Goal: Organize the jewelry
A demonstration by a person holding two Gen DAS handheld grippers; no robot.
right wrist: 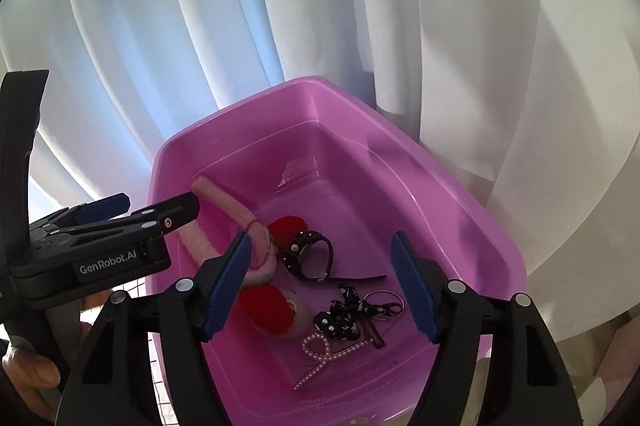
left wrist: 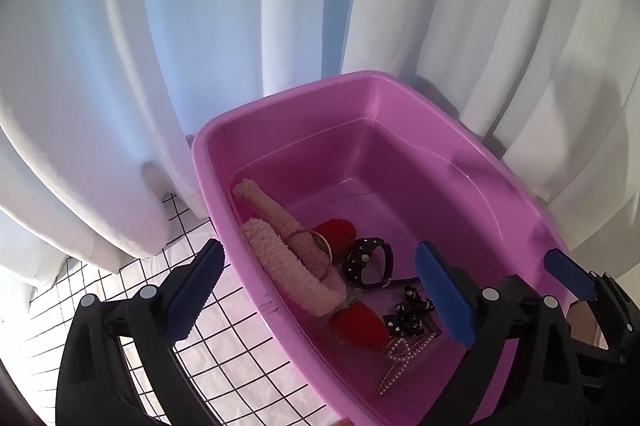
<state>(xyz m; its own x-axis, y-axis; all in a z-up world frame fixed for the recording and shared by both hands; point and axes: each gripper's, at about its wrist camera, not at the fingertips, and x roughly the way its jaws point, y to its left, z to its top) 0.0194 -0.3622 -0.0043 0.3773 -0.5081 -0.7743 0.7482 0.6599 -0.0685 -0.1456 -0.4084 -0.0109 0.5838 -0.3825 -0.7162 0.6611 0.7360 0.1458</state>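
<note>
A pink plastic tub (left wrist: 400, 97) (right wrist: 472, 185) holds the jewelry. In it lie a fuzzy pink headband (left wrist: 288, 266) (right wrist: 224, 193) with red ends (left wrist: 360, 326) (right wrist: 268, 310), a thin bangle (left wrist: 316, 250), a black studded watch (left wrist: 368, 262) (right wrist: 308, 254), black dotted bow clips (left wrist: 408, 318) (right wrist: 340, 318), hoop rings (right wrist: 384, 302) and a pearl clip (left wrist: 400, 358) (right wrist: 320, 358). My left gripper (left wrist: 320, 298) is open and empty, straddling the tub's left rim. My right gripper (right wrist: 324, 286) is open and empty above the tub. The left gripper (right wrist: 154, 207) also shows in the right wrist view.
White curtains (left wrist: 280, 5) (right wrist: 480, 45) hang close behind the tub. The tub stands on a white cloth with a black grid (left wrist: 224, 346). The right gripper's blue pad (left wrist: 568, 274) shows at the tub's right edge. A hand (right wrist: 28, 370) holds the left gripper.
</note>
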